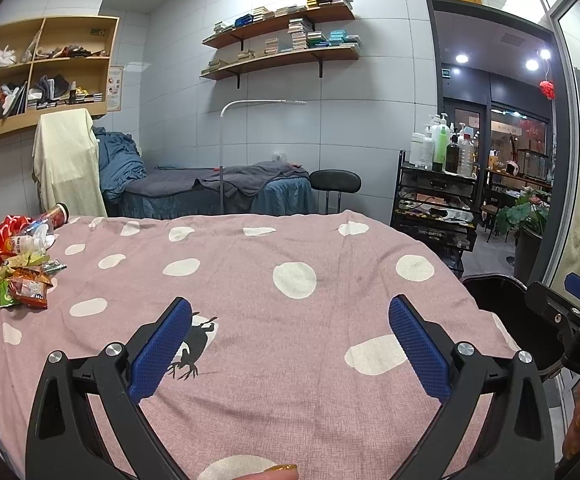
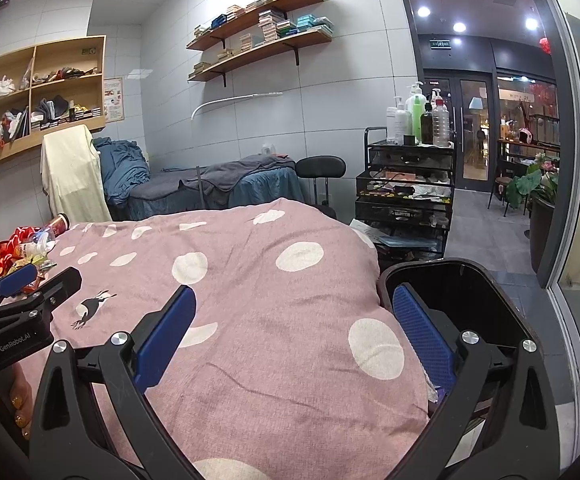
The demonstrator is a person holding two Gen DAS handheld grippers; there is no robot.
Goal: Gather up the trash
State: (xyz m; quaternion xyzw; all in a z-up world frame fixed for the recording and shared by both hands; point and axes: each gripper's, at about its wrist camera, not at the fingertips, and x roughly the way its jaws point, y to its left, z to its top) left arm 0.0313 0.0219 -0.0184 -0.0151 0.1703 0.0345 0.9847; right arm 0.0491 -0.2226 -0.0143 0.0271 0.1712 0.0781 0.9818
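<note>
A heap of trash [image 1: 20,256] lies at the far left of the pink dotted bedspread [image 1: 250,280]: red and green snack wrappers, a crushed clear plastic bottle [image 1: 36,236] and a red tube can [image 1: 56,214]. The heap also shows in the right wrist view [image 2: 26,248]. A black trash bin [image 2: 461,300] stands off the bed's right edge. My left gripper [image 1: 290,344] is open and empty above the bedspread. My right gripper [image 2: 293,340] is open and empty over the bed's right edge, its right finger [image 2: 421,340] over the bin.
A black trolley [image 2: 405,192] with bottles stands behind the bin. A massage bed with blue covers [image 1: 210,188], a black stool [image 1: 333,182] and a floor lamp [image 1: 222,152] stand beyond. Wall shelves [image 1: 282,44] hang above. A glass door is at the right.
</note>
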